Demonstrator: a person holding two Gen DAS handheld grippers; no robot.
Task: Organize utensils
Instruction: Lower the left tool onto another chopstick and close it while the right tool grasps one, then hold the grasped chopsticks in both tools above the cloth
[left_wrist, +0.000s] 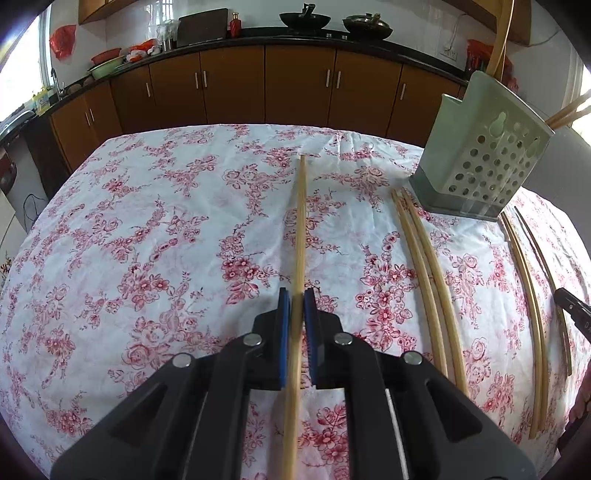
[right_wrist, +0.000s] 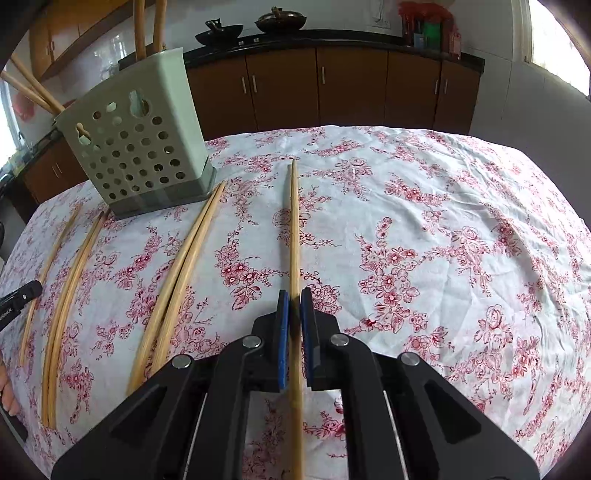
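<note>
My left gripper is shut on a bamboo chopstick that points forward over the floral tablecloth. My right gripper is shut on another chopstick, also pointing forward. A pale green perforated utensil holder stands at the right in the left wrist view and at the left in the right wrist view, with several chopsticks standing in it. A loose pair of chopsticks lies near its base, also in the right wrist view. More loose chopsticks lie beyond, seen too in the right wrist view.
The table wears a white cloth with red flowers. Brown kitchen cabinets run behind it, with woks on the counter. The tip of the other gripper shows at the right edge and at the left edge.
</note>
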